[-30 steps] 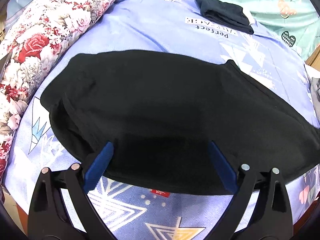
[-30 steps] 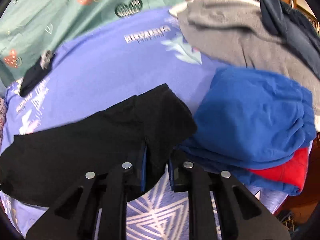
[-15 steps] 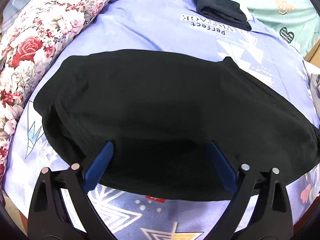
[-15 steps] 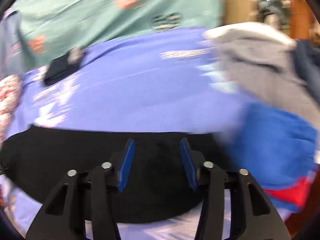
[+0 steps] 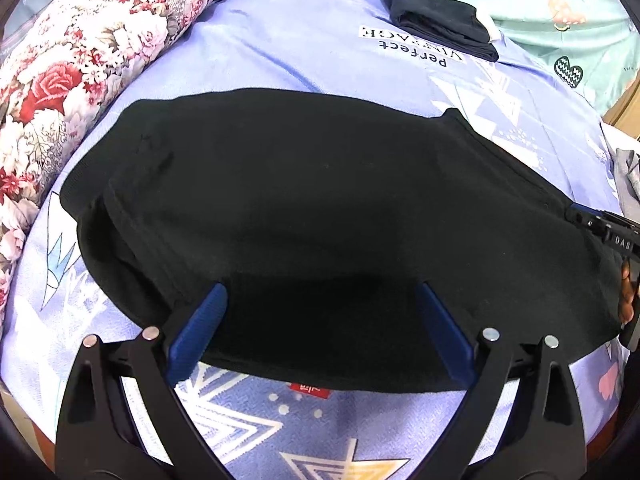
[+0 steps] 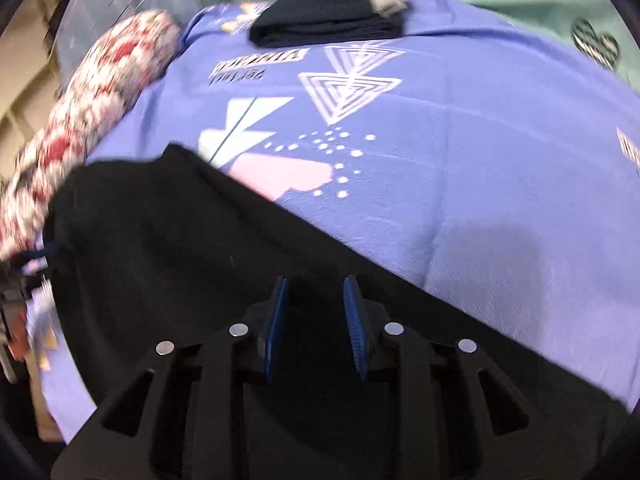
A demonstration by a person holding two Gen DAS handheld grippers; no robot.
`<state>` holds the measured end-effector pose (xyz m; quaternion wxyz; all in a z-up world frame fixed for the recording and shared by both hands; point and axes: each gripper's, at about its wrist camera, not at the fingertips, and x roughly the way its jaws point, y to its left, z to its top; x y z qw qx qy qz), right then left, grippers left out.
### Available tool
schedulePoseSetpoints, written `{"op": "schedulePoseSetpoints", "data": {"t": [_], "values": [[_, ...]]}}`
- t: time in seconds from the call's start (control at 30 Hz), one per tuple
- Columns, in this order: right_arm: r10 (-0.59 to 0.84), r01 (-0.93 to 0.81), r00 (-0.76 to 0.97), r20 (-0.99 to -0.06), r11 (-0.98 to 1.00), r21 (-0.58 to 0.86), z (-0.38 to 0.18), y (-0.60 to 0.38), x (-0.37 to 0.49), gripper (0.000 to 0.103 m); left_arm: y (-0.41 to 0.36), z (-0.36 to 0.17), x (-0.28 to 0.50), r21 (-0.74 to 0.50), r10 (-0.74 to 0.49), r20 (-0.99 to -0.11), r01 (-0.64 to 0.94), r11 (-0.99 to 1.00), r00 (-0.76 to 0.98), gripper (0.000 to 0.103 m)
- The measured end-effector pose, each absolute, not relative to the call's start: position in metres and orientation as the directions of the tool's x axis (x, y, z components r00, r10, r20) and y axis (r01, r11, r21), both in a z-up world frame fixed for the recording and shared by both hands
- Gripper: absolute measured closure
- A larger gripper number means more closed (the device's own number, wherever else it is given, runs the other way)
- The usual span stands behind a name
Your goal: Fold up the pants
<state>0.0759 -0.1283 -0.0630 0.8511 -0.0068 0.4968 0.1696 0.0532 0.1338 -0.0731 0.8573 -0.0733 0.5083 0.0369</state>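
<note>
Black pants (image 5: 320,208) lie flat across the blue patterned sheet (image 5: 300,40), folded lengthwise, with a small red label at the near hem. My left gripper (image 5: 320,292) stands wide open over the near edge of the pants, its blue pads apart from the cloth on either side. In the right wrist view, the right gripper (image 6: 315,284) hovers over the pants (image 6: 180,260). Its jaws are closing, a narrow gap still shows between the pads, and no cloth is pinched there. A hand (image 5: 626,296) with that tool shows at the right edge.
A floral bolster (image 5: 72,72) runs along the left side of the bed. A folded dark garment (image 5: 436,28) lies at the far end, next to a green sheet (image 5: 540,8). Grey cloth (image 5: 628,176) peeks in at the right edge.
The right gripper let go of the pants' end, opened, and swung left away from the blue and grey clothes pile to above the pants, rolling as it went. The left gripper stayed put.
</note>
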Motion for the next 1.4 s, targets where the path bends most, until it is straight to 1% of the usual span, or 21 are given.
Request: {"op": "schedulePoseSetpoints", "data": {"t": [0.1, 0.2, 0.3, 0.37, 0.4, 0.43, 0.5, 0.57, 0.6, 0.7, 0.73, 0.77, 0.8, 0.83, 0.87, 0.97, 1.03, 1.13, 1.23, 1.4], "values": [[0.283, -0.319, 0.444, -0.850, 0.937, 0.145, -0.064, -0.128, 0.077, 0.072, 0.129, -0.076, 0.056, -0.062, 0.008, -0.880, -0.130, 0.990, 0.476, 0.006], [0.262, -0.367, 0.440, -0.859, 0.926, 0.095, -0.067, -0.119, 0.075, 0.072, 0.126, -0.079, 0.058, -0.054, 0.011, -0.882, -0.124, 0.991, 0.472, 0.006], [0.286, -0.407, 0.406, -0.868, 0.907, 0.109, -0.069, -0.112, 0.075, 0.073, 0.125, -0.081, 0.058, -0.053, 0.011, -0.881, -0.123, 0.991, 0.473, 0.005], [0.261, -0.416, 0.409, -0.874, 0.906, 0.076, -0.070, -0.109, 0.076, 0.080, 0.126, -0.081, 0.059, -0.056, 0.008, -0.881, -0.120, 0.991, 0.473, 0.005], [0.252, -0.404, 0.410, -0.876, 0.912, 0.074, -0.070, -0.112, 0.077, 0.096, 0.127, -0.081, 0.059, -0.055, 0.007, -0.882, -0.117, 0.992, 0.472, 0.005], [0.258, -0.391, 0.417, -0.871, 0.916, 0.084, -0.068, -0.115, 0.078, 0.099, 0.127, -0.081, 0.060, -0.053, 0.007, -0.882, -0.115, 0.992, 0.470, 0.005], [0.250, -0.364, 0.474, -0.844, 0.929, 0.071, -0.059, -0.120, 0.079, 0.100, 0.127, -0.078, 0.059, -0.061, 0.002, -0.881, -0.117, 0.991, 0.474, 0.005], [0.270, -0.329, 0.505, -0.820, 0.938, 0.107, -0.050, -0.128, 0.085, 0.100, 0.127, -0.079, 0.060, -0.067, -0.003, -0.880, -0.118, 0.991, 0.474, 0.005], [0.265, -0.323, 0.504, -0.822, 0.941, 0.105, -0.051, -0.128, 0.087, 0.100, 0.126, -0.080, 0.061, -0.057, 0.005, -0.882, -0.118, 0.991, 0.471, 0.005], [0.193, -0.337, 0.485, -0.853, 0.941, 0.022, -0.074, -0.115, 0.093, 0.100, 0.120, -0.083, 0.063, -0.014, 0.041, -0.884, -0.114, 0.993, 0.465, 0.004], [0.183, -0.339, 0.485, -0.855, 0.941, 0.010, -0.073, -0.114, 0.092, 0.101, 0.119, -0.083, 0.063, -0.007, 0.047, -0.886, -0.114, 0.994, 0.462, 0.004], [0.192, -0.327, 0.481, -0.856, 0.945, 0.028, -0.069, -0.118, 0.093, 0.100, 0.118, -0.083, 0.063, -0.003, 0.050, -0.884, -0.113, 0.994, 0.464, 0.004], [0.202, -0.310, 0.478, -0.855, 0.949, 0.050, -0.066, -0.122, 0.093, 0.092, 0.119, -0.081, 0.061, -0.004, 0.049, -0.883, -0.111, 0.994, 0.466, 0.004], [0.199, -0.276, 0.500, -0.843, 0.959, 0.063, -0.058, -0.133, 0.090, 0.079, 0.120, -0.080, 0.060, -0.009, 0.043, -0.884, -0.108, 0.994, 0.466, 0.004], [0.171, -0.233, 0.540, -0.824, 0.971, 0.049, -0.049, -0.146, 0.084, 0.076, 0.121, -0.079, 0.059, -0.018, 0.034, -0.884, -0.106, 0.994, 0.466, 0.004], [0.103, -0.144, 0.568, -0.816, 0.989, 0.024, -0.040, -0.188, 0.066, 0.075, 0.126, -0.075, 0.055, -0.041, 0.013, -0.881, -0.103, 0.994, 0.474, 0.004], [0.058, -0.064, 0.559, -0.827, 0.998, 0.027, -0.042, -0.225, 0.053, 0.075, 0.126, -0.075, 0.055, -0.045, 0.009, -0.879, -0.102, 0.994, 0.476, 0.004], [0.002, 0.009, 0.524, -0.852, 1.000, 0.008, -0.050, -0.265, 0.035, 0.075, 0.122, -0.079, 0.058, -0.021, 0.030, -0.881, -0.103, 0.994, 0.471, 0.004], [0.025, 0.001, 0.509, -0.860, 1.000, 0.029, -0.055, -0.279, 0.018, 0.075, 0.118, -0.081, 0.059, -0.007, 0.048, -0.881, -0.115, 0.993, 0.471, 0.004], [0.075, -0.084, 0.500, -0.863, 0.996, 0.038, -0.060, -0.266, 0.014, 0.075, 0.118, -0.081, 0.059, -0.004, 0.053, -0.884, -0.122, 0.993, 0.465, 0.004]]}}
